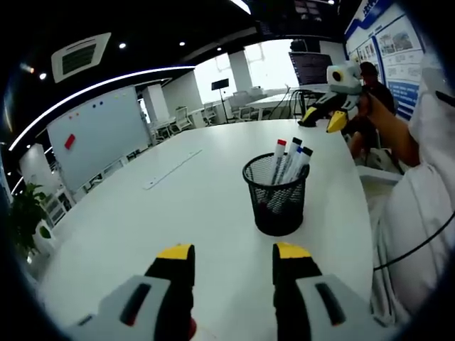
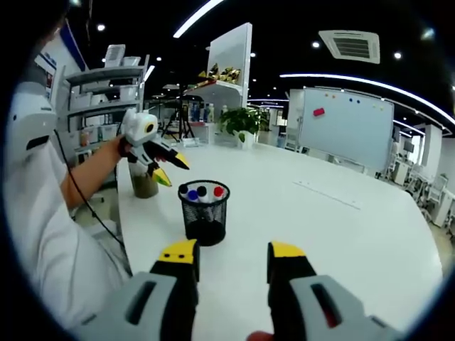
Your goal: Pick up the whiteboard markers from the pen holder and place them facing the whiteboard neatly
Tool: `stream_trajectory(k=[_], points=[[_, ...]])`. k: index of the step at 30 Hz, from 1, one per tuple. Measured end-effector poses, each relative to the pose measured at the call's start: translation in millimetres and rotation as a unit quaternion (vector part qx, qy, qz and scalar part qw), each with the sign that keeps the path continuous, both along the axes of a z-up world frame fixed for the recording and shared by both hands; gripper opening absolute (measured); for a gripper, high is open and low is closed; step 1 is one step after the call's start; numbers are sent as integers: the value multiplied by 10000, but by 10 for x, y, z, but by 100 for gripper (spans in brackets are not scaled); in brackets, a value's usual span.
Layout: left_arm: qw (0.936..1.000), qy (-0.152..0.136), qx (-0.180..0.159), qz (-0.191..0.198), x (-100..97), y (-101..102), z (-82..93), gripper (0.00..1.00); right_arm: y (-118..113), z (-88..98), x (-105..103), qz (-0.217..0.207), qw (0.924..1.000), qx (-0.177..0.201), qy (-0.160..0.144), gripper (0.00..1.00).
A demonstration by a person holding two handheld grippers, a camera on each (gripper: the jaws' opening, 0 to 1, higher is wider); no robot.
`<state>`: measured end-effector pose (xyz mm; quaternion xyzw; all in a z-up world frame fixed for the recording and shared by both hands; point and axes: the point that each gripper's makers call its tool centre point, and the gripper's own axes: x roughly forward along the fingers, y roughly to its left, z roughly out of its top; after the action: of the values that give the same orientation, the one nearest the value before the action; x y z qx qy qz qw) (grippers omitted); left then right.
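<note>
**Markers still in the holder, first pick ahead**

The whiteboard (image 1: 96,135) stands well beyond the white table (image 1: 178,206). On the table sits the black mesh holder (image 1: 276,199), markers (image 1: 288,160) upright inside. Both the left tongs (image 1: 231,259) and right tongs (image 2: 231,256) are open, gripping nothing. The likely next move is closing one pair on a marker cap.

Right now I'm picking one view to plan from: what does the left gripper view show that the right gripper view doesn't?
Left gripper view: wall posters, a dark screen and the right gripper held up beyond the holder. Right gripper view: a shelf rack, a cup and the left gripper in front of it. Both: the holder with markers, the table and the whiteboard.
</note>
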<state>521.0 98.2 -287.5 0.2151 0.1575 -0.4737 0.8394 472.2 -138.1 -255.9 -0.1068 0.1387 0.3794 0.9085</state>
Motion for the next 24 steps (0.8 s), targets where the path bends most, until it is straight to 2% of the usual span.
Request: stream_trajectory(k=[16,24], points=[[10000,-24,31,-19,1,-2,-9,45,94,23,-46,172,9998,-56,-22,35],[10000,-20,23,-24,-5,-7,-8,45,163,130,4,218,9997,-68,-56,35]])
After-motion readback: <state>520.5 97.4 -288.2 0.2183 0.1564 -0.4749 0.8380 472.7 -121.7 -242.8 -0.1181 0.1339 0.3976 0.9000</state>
